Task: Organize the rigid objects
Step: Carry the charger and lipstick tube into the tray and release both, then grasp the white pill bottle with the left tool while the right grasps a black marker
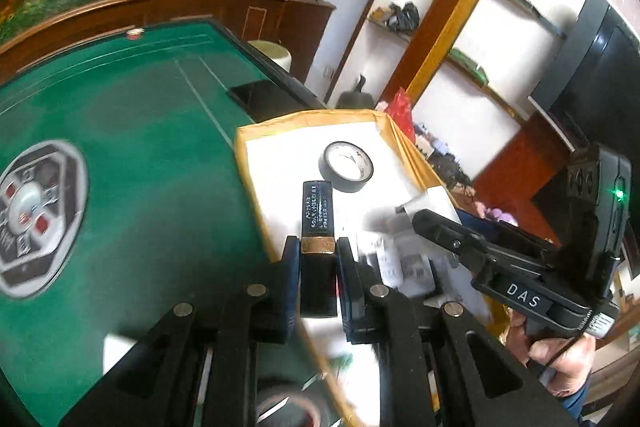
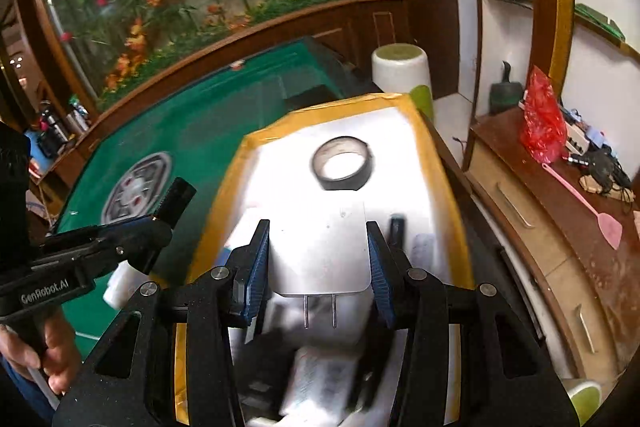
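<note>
My left gripper (image 1: 318, 251) is shut on a black bar with a gold band (image 1: 318, 223) and holds it over the near edge of a yellow-rimmed white box (image 1: 246, 163). It shows at the left of the right wrist view (image 2: 176, 199). My right gripper (image 2: 318, 259) is shut on a white plug adapter (image 2: 320, 251), its two prongs pointing back at the camera, above the same box (image 2: 224, 195). It shows in the left wrist view (image 1: 424, 215). A roll of black tape (image 1: 346, 166) lies in the box, farther in; it also shows in the right wrist view (image 2: 342, 163).
The box stands on a green mahjong table (image 1: 140, 147) with a round centre console (image 1: 36, 215). Blurred white items (image 1: 400, 259) lie in the box below the grippers. A white stool (image 2: 400, 71) and a wooden cabinet with clutter (image 2: 560, 187) stand to the right.
</note>
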Tool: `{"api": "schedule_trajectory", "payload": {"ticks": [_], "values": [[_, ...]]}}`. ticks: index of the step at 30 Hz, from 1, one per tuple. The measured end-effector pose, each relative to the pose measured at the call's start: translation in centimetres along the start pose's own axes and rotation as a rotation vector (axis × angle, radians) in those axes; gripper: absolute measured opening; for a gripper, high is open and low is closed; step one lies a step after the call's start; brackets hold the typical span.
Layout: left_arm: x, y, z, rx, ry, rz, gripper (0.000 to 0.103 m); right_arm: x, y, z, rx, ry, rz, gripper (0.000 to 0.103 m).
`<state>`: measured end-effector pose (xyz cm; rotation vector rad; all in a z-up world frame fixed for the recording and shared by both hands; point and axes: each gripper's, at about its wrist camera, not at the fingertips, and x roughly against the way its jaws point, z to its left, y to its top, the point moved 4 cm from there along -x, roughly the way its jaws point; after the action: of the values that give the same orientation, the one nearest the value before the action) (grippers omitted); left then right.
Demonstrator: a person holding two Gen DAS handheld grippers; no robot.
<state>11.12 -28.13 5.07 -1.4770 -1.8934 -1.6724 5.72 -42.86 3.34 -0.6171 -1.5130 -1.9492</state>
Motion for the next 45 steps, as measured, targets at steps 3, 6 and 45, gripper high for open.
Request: {"api": "schedule_trajectory", "payload": {"ticks": [3, 6, 45], "values": [[-2.1, 1.1, -0.4, -0.006, 0.022, 0.022, 0.017, -1.2, 0.8, -1.0, 0.005, -0.015, 0.030, 0.045], [-3.9, 1.8, 0.1, 0.015, 0.031, 0.052, 0.017, -2.3, 1.2, -1.5, 0.003, -0.023, 0.053, 0.045], [6.2, -4.5, 8.2, 0.128, 0.056, 0.010, 0.022, 3.1, -6.0, 8.1, 0.032, 0.256, 0.006, 0.048]]}}
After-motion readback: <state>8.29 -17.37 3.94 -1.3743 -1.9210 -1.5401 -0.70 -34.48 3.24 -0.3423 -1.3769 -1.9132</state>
